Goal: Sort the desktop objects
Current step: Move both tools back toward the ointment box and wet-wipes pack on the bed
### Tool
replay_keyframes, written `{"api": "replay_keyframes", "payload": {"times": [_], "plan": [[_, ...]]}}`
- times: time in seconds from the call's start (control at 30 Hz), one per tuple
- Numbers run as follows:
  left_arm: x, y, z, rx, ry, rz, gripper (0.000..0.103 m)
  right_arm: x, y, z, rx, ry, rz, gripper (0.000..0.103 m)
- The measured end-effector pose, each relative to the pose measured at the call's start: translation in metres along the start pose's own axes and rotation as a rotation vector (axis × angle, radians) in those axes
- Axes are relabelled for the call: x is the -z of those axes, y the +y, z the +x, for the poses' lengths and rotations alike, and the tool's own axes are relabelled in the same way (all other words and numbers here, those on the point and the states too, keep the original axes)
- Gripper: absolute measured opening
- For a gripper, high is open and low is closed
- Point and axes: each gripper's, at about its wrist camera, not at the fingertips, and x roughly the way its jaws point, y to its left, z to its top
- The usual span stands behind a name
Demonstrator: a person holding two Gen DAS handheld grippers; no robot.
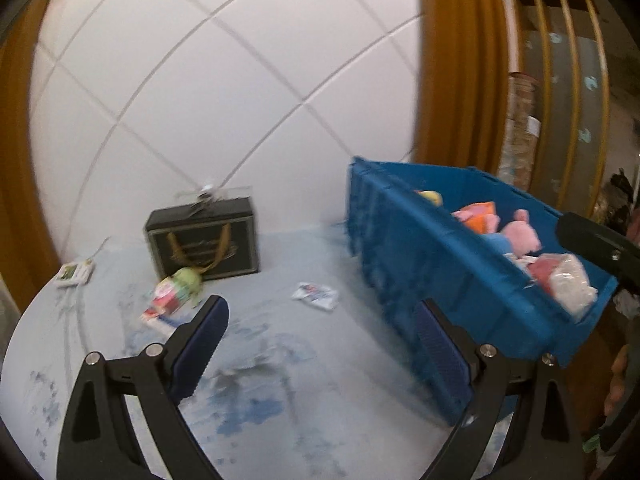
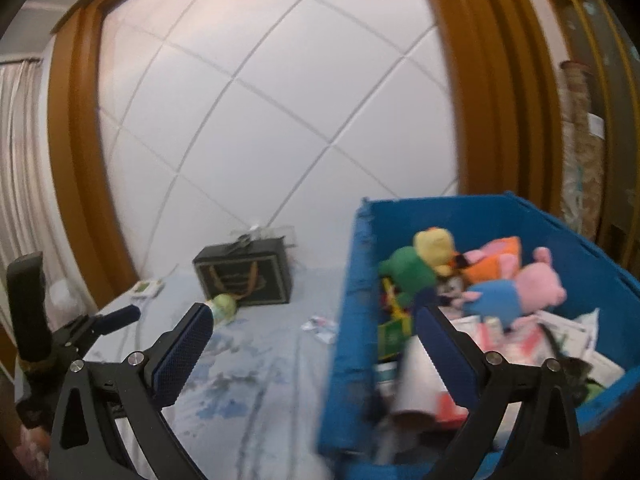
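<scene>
Blue crate [image 1: 440,264] long axis runs toward wall; left claw [image 1: 320,344], right claw [image 2: 312,344] wide apart, empty.

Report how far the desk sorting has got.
Done: the blue bin already holds plush toys, among them a pink pig, and packets. In hand: nothing; the left gripper and right gripper both stand open and empty. Left: the black box, green-capped packet, white sachet and small card lie on the table.
</scene>
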Motion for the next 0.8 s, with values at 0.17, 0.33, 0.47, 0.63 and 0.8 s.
{"api": "replay_keyframes", "payload": {"times": [0.17, 0.33, 0.47, 0.63, 0.8], "plan": [[0.009, 0.053, 0.003, -0.071, 0.034, -0.032, 0.095, 0.002, 0.046, 0.021, -0.041, 0.015, -0.020, 0.103], [0.015, 0.101, 0.013, -0.141, 0.068, -0.072, 0.095, 0.006, 0.076, 0.055, -0.076, 0.059, -0.034, 0.103], [0.019, 0.138, 0.026, -0.210, 0.107, -0.120, 0.095, 0.006, 0.095, 0.085, -0.108, 0.086, -0.050, 0.103], [0.025, 0.184, 0.063, -0.305, 0.192, -0.190, 0.095, 0.003, 0.110, 0.135, -0.139, 0.134, -0.084, 0.103], [0.038, 0.228, 0.117, -0.375, 0.294, -0.256, 0.095, 0.000, 0.116, 0.199, -0.127, 0.179, -0.118, 0.103]]}}
